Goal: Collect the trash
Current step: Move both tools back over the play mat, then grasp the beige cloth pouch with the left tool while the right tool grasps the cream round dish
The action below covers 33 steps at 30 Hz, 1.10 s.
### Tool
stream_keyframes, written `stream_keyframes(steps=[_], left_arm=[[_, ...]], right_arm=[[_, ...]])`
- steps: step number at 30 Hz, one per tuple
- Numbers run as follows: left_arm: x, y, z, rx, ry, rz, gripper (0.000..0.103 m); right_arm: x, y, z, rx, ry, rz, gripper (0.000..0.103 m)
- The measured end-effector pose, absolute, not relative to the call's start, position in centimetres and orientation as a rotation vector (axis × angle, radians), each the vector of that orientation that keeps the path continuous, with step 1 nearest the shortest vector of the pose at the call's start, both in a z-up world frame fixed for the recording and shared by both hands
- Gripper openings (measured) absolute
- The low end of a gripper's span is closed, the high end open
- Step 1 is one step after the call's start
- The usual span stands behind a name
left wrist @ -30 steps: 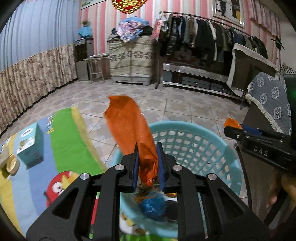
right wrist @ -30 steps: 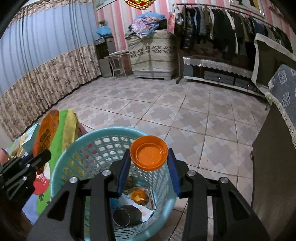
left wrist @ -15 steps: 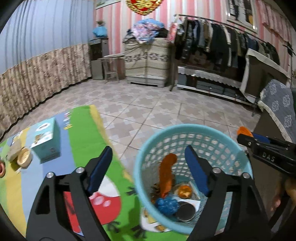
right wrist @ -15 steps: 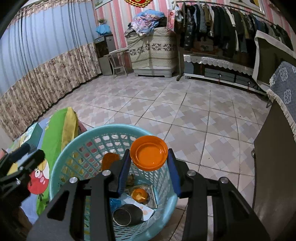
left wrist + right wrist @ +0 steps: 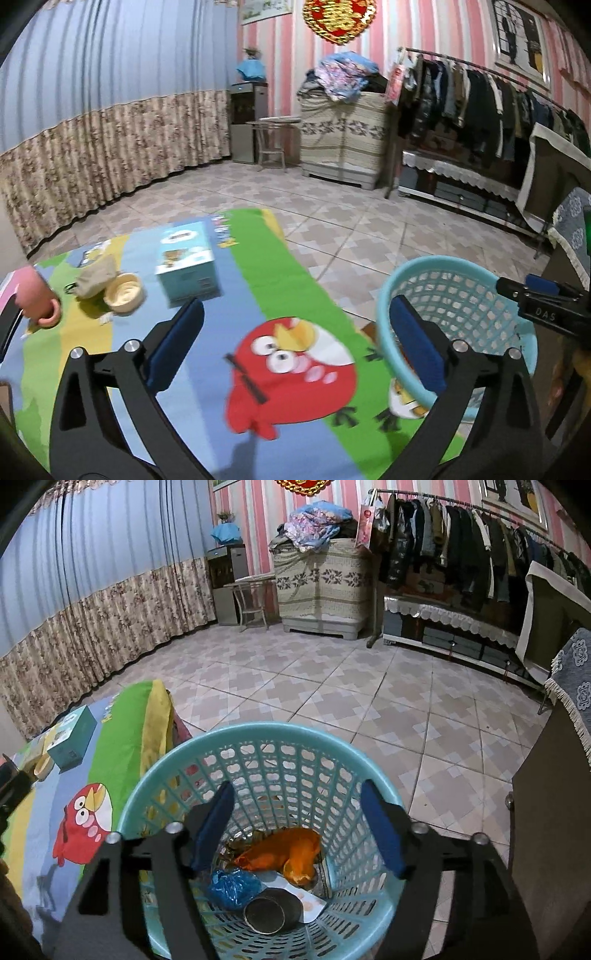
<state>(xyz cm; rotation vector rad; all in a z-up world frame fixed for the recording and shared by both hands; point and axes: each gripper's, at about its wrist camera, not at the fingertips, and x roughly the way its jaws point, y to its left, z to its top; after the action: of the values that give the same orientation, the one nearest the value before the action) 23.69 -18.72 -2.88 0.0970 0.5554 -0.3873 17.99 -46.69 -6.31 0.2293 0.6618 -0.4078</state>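
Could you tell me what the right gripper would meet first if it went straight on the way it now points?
Probably the orange wrapper lying in the teal basket: the open right gripper points down into it, nothing between; depth is uncertain.

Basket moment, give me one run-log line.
phase: drop done | left gripper: jaws just opened, empty, over mat | right gripper: jaws just opened, empty, over basket | orange wrapper: in basket

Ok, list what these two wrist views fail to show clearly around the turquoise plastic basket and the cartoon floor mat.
- Turquoise lattice basket: in the left wrist view its near wall hides the contents.
- Round metal can in the basket: right wrist view, label not visible.
- Crumpled beige scrap beside the round cream bowl: left wrist view, blurred, can't identify.
- Cartoon floor mat: both views, near end hidden by gripper bodies.
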Motion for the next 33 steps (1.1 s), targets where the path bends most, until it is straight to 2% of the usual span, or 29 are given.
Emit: stream_keyframes(steps=[1,3,16,25,29,31,33], left_arm=[[23.9,-17.9,-2.8,0.092,0.557,-0.377,0.097],[24.2,-16.5,-2.8,0.086,0.562,-0.356,0.097],[29.8,-3.2,-3.6,0.095,0.589,-0.120,0.097],[37.6,0.9,-6.6,0.058,0.679,-0.081,0.097],[40.6,0.8,-7.9,0.067,0.712,-0.093,0.091],[41.7,0.7,-8.6,0.078,0.734,-0.100,0.082],[42.4,0.6,-9.3,0.076,0.772,-0.118,0.061]], right_arm=[[18.0,-46.6,-6.3,0.230,0.662,-0.415,0.080],[18.2,-46.4,-6.3,0.218,0.667,-0.435,0.091],[21.0,-39.0,-5.7,0.186,0.672,-0.341,0.094],[24.0,-33.5,-6.3,0.086,0.725,-0.276,0.094],[24.6,-33.5,-7.3,0.093,0.769,-0.275,0.094],[24.9,-34.1,-7.6,0.105,0.778,-0.274,0.094],[25.0,-34.3,-7.7,0.116,0.781,-0.275,0.094]])
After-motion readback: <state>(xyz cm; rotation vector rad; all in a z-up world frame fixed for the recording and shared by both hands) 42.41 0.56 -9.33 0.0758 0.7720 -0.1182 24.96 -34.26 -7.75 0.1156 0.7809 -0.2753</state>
